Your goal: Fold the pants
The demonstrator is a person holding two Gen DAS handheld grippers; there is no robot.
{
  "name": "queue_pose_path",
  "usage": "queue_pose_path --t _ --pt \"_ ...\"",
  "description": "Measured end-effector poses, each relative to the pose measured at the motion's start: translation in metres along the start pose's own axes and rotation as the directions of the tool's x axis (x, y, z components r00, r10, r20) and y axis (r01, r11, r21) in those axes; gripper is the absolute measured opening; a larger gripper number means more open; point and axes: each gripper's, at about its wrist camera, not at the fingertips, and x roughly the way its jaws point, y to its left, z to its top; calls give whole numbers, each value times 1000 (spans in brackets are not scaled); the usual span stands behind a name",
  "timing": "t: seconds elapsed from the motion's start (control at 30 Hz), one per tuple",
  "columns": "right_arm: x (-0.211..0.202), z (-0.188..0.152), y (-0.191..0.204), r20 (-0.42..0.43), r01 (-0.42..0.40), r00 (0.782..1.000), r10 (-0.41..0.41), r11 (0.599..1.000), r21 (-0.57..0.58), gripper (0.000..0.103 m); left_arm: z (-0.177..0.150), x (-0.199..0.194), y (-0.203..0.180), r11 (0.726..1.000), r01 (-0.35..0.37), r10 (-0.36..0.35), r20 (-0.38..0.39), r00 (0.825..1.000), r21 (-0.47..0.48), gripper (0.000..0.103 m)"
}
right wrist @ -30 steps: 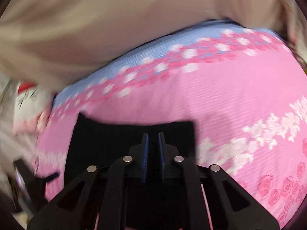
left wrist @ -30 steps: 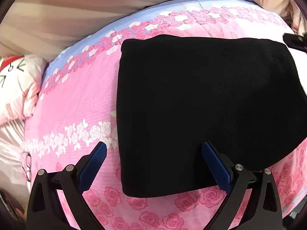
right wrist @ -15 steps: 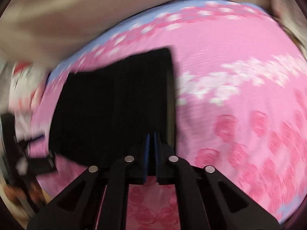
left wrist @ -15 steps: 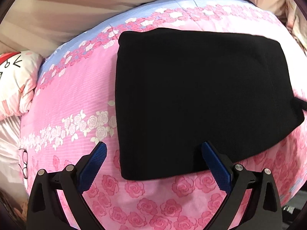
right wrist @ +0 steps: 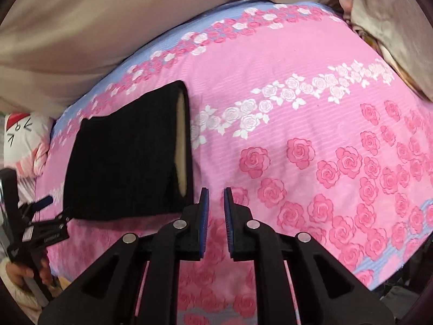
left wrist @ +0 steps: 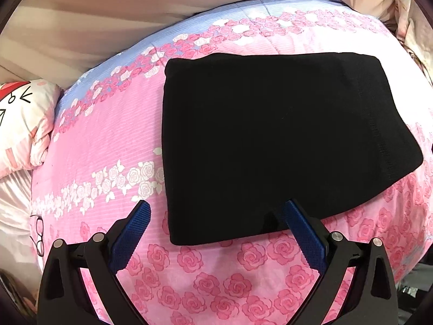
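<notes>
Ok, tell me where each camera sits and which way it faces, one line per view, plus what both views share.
Left wrist: sits on the left gripper, looking forward and down over the folded black pants on the pink rose quilt; its blue-padded fingers, spread wide, show.
Right wrist: sits on the right gripper, off the pants' right edge, facing across the quilt; its fingers, slightly apart and holding nothing, show, and at far left the other gripper with the person's hand.
Shared: pants, quilt, cartoon pillow.
</notes>
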Motion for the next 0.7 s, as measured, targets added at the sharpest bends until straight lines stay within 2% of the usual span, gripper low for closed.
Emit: queue_pose_path --t 0.1,0.23,0.3,0.4,0.47,0.7 --pt "-9 0 12 12 -59 998 59 998 12 12 4 -11 -1 1000 2 -2 26 1000 -1 98" --pt "8 8 56 6 -100 995 101 992 -74 12 11 -20 0 1000 25 -25 41 999 -17 98" --pt "21 3 81 -18 -83 996 82 989 -125 12 14 -22 2 999 34 -33 46 998 -27 98" --pt "60 -5 85 -114 -26 993 8 988 -152 9 21 -24 4 998 47 -44 53 998 -47 98" --pt "65 -9 81 -109 -51 993 35 988 -147 9 26 -26 6 996 63 -59 66 996 -62 98" --pt "64 -8 90 -126 -6 992 -27 967 -256 9 33 -26 13 992 71 -63 83 995 -103 98"
